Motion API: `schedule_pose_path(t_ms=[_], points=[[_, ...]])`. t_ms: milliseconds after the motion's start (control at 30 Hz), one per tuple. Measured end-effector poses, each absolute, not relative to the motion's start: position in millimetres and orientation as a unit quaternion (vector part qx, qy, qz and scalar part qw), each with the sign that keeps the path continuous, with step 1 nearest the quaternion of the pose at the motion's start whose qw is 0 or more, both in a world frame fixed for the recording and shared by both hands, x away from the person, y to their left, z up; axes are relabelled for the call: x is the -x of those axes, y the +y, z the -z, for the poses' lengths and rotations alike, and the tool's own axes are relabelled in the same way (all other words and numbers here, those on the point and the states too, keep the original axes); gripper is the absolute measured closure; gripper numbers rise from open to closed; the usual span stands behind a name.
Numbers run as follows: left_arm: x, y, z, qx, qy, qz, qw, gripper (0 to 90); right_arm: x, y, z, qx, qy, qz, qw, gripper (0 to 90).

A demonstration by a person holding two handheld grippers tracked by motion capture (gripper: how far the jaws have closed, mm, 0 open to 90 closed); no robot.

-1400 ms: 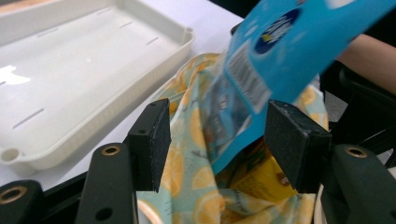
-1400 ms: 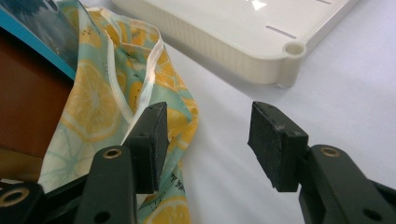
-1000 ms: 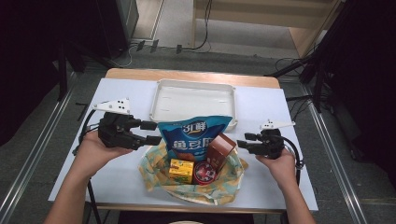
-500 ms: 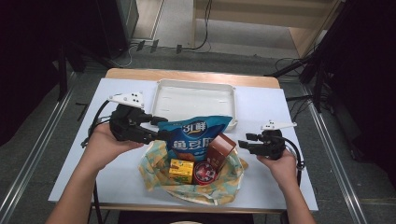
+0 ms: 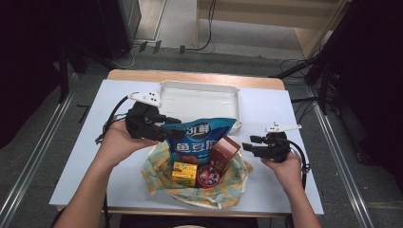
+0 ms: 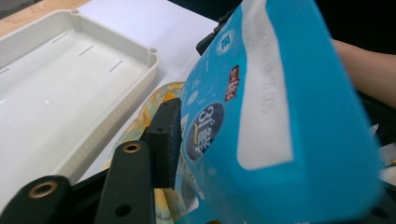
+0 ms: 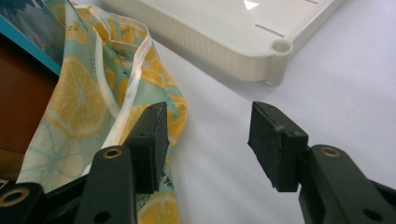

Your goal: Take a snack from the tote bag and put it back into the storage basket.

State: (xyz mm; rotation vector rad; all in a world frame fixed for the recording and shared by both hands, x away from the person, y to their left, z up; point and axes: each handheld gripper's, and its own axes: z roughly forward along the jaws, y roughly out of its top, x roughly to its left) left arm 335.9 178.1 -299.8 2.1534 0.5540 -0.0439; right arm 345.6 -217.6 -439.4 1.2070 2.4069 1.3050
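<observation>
The left hand-held gripper (image 5: 166, 127) is closing around the upper left edge of the blue snack bag (image 5: 202, 140), which stands upright in the lemon-print cloth bag (image 5: 195, 187) just ahead of it; in the left gripper view one pad (image 6: 164, 140) lies against the bag's printed face, but the other jaw is hidden behind the bag, so a firm grasp cannot be confirmed. The right hand-held gripper (image 5: 252, 145) sits released, jaws apart, beside the cloth bag's right rim, nothing between them. The risk: the slick, puffy bag could slip or crumple if pinched only at its edge, and lifting it may drag the cloth and tip the brown box (image 5: 224, 152), the yellow box (image 5: 184, 174) and the round tin (image 5: 207, 175) below it. Compared with a second ago, the left hand-held gripper has moved in from the open counter (image 5: 85, 156) to the bag and its jaws have just been narrowing; the right has stayed put. The white tray (image 5: 199, 102) lies beyond.
</observation>
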Motion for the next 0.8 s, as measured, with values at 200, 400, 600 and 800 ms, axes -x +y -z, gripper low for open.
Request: schedule_pose_path(t_ms=[200, 400, 600, 800], points=[[-337.7, 172.7, 309.0, -0.872, 0.222, 0.014, 0.436, 65.8, -345.3, -217.1, 439.5, -0.403, 0.802, -0.435, 0.076, 48.4], [-338.9, 172.2, 310.6, -0.869, 0.219, 0.010, 0.443, 77.3, -344.4, -216.7, 439.7, -0.404, 0.803, -0.433, 0.076, 48.3], [-339.3, 170.2, 310.2, -0.869, 0.212, 0.001, 0.446, 87.2, -341.3, -217.3, 439.9, -0.402, 0.803, -0.432, 0.079, 48.2], [-342.3, 171.3, 309.7, -0.865, 0.211, -0.003, 0.455, 90.0, -338.7, -219.9, 440.6, -0.405, 0.803, -0.431, 0.080, 48.2]])
